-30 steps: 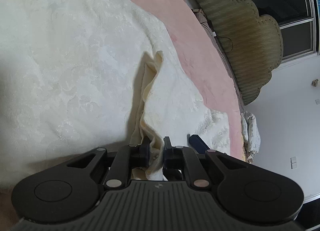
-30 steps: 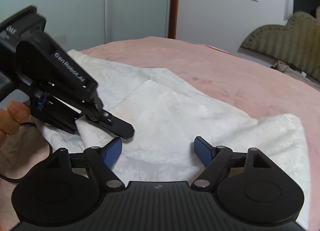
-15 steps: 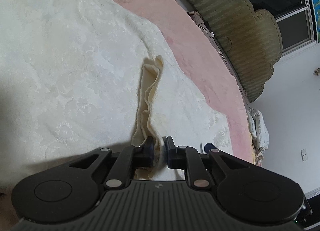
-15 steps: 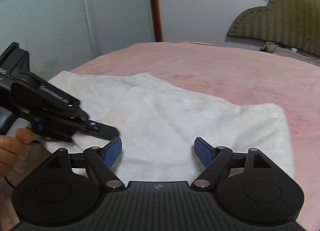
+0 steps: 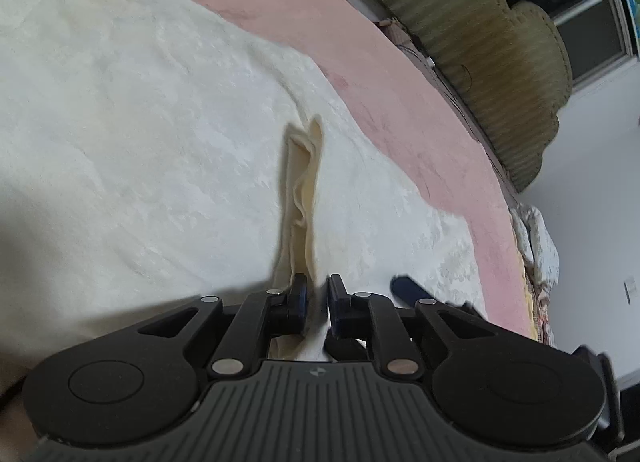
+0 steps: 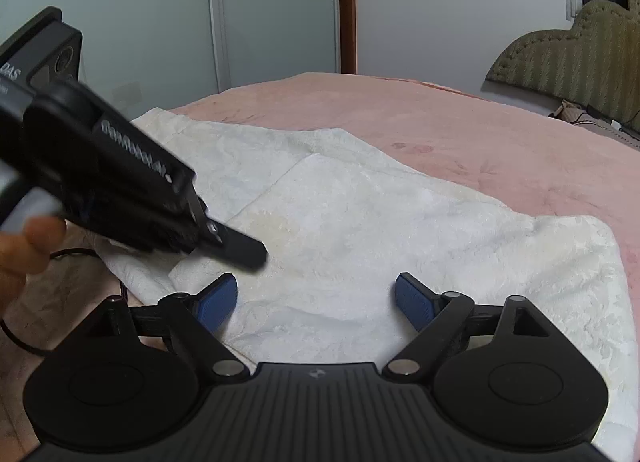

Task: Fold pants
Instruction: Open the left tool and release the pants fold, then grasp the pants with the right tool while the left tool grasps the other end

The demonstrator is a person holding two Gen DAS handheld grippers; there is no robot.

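Observation:
Cream-white pants (image 5: 160,121) lie spread on a pink bed (image 5: 380,73). A raised fold (image 5: 304,189) of the cloth runs into my left gripper (image 5: 317,294). Its jaws are opening, and the fold still sits pinched in the narrow gap between the pads. In the right wrist view the left gripper (image 6: 244,252) holds the near left edge of the pants (image 6: 360,221), with a hand (image 6: 24,250) behind it. My right gripper (image 6: 316,294) hovers just over the near part of the pants. Its jaws are opening wide and nothing is between the blue pads.
The pink bed cover (image 6: 480,133) stretches beyond the pants. An olive padded headboard (image 6: 568,61) stands at the right, and pale wardrobe doors (image 6: 260,21) rise behind the bed. A black cable (image 6: 24,342) hangs at the lower left.
The left gripper's pads have parted a little around the fold, and the ridge of cloth lies flatter and straighter. The right gripper's pads have spread wider, and the left gripper looms larger in its view.

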